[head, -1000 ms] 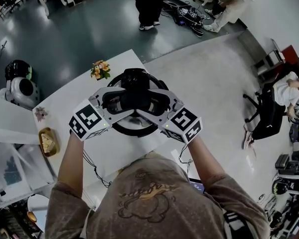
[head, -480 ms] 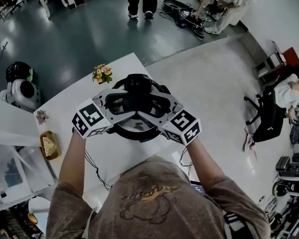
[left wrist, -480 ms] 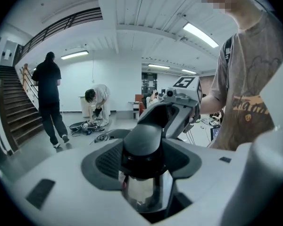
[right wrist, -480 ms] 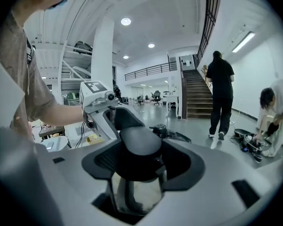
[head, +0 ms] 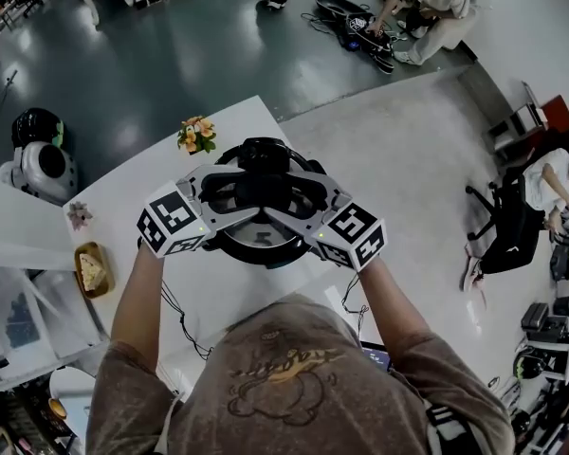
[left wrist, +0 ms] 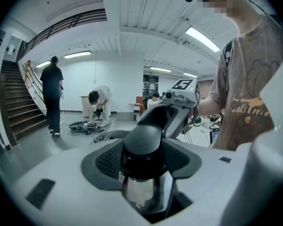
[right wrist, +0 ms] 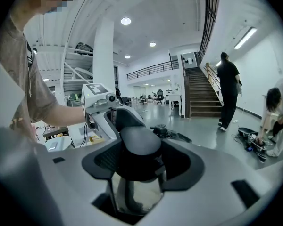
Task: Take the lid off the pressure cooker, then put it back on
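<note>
1. The left tool and the right tool come in from opposite sides. Each is clamped on one end of the black handle, which fills the wide gap between its jaws.
2. Judged risk: the two tools share one handle, so uneven lifting or turning would tilt the lid and jam it against the rim.
3. Judged risk: the handle ends are rounded and smooth. A loose squeeze on either side could let the handle slide out, dropping the lid's weight onto the other tool.
4. The lid lies directly below and between the two tools, with its steel top showing in the gap under the handle. Each gripper view looks over the handle at the opposite tool just beyond.
5. The lid sits over the pressure cooker. No view shows whether it is seated or already raised.
6. The cooker stands near the middle of the white tabletop, with a small bunch of flowers to the far left.
</note>
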{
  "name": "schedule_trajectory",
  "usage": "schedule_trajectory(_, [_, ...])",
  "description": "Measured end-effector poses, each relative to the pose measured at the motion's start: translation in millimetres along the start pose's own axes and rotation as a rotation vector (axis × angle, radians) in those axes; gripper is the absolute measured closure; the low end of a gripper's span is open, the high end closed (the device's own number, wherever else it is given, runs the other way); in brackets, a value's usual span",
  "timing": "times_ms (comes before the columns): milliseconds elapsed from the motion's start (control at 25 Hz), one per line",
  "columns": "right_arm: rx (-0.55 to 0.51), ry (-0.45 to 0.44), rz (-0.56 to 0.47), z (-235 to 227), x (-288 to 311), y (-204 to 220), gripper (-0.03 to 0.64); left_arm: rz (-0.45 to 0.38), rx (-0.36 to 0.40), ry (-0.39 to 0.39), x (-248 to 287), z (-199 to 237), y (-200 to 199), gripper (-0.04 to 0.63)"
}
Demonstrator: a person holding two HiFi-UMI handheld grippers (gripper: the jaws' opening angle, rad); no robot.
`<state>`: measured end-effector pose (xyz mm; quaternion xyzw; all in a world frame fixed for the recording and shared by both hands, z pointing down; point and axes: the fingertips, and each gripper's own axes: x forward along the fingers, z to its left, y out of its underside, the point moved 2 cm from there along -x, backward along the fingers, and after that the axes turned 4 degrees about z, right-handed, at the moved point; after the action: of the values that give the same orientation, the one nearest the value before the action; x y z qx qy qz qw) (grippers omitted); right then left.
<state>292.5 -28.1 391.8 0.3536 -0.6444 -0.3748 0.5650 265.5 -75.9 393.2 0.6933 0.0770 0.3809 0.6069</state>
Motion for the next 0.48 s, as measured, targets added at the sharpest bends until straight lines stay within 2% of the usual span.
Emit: schedule_trajectory(480, [-0.083,-0.154,0.012,-3.4,1.9,-1.9,0.351,0.004,-0.092,-0.170,-2.4,-5.6,0.8,0.336])
